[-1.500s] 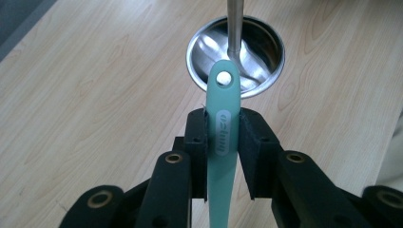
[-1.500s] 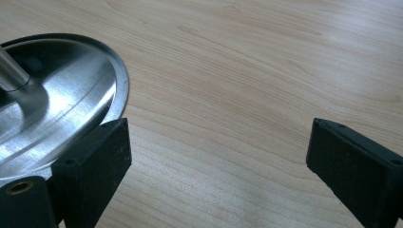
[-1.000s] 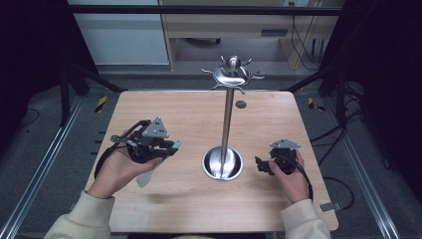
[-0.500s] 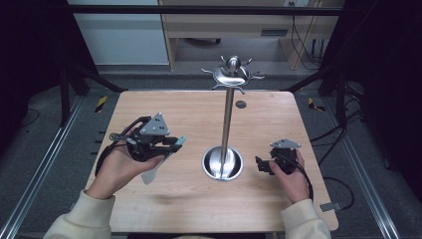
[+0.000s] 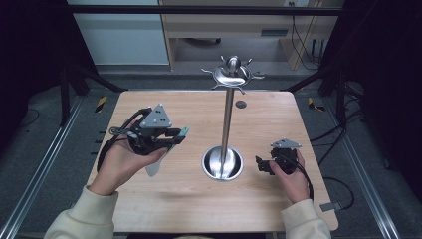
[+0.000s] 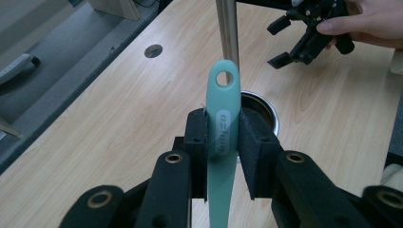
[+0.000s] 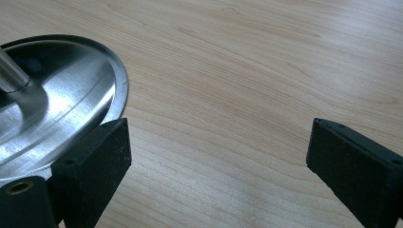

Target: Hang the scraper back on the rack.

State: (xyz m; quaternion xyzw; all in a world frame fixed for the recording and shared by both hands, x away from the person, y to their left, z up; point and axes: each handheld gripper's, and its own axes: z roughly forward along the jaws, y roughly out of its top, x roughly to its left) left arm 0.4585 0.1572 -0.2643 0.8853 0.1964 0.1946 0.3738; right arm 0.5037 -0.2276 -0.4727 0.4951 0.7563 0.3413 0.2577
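Teal plastic filled the left gripper [image 6: 222, 142]: the jaws were clamped on the handle of a mint-green spatula [image 6: 223, 118], its hanging hole pointing forward toward the steel pole of the hook stand [image 5: 227, 122], its pale blade hanging down below the hand in the high view. The spatula was held clear of the table [image 5: 164, 204], left of the stand's round base [image 5: 222, 163]. The right gripper [image 7: 216, 161] rested low beside that base with its jaws wide apart and nothing between them. The step in hand looked like carrying the utensil to the stand. Next, the hole would likely need lifting to the ring of hooks [image 5: 232, 74] at the top and threading over one prong, which calls for a steady raise and fine aim.
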